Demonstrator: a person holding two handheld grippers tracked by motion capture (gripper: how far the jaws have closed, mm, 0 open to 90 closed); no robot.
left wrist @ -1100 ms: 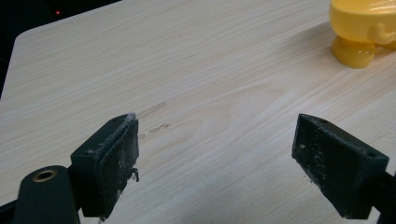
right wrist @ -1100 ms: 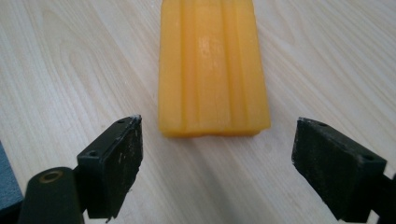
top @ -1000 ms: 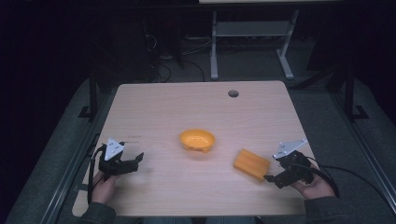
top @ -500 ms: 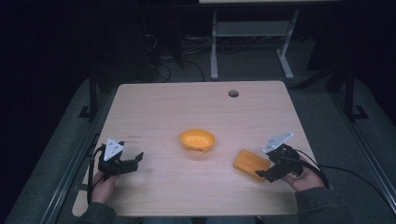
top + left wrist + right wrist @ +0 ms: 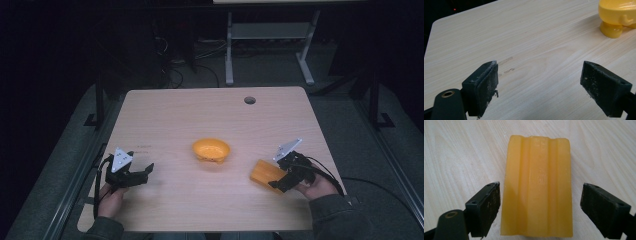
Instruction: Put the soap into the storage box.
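High view: a table (image 5: 165, 115) carries an orange bowl (image 5: 211, 149) near its centre and an orange block (image 5: 264, 172) toward the right front. The right gripper (image 5: 276, 180) sits at the block's near end; the left gripper (image 5: 146, 171) rests at the left front, well apart from both things.

Left gripper view: the 2 jaws stand wide apart over bare table (image 5: 536, 45), holding nothing; the bowl (image 5: 617, 17) stands at upper right.

Right gripper view: the 2 jaws stand apart, 1 on each side of the ribbed block's (image 5: 537, 185) near end. The left jaw is just beside the block; the right jaw is clear of it. The block lies flat on the table (image 5: 461, 152).
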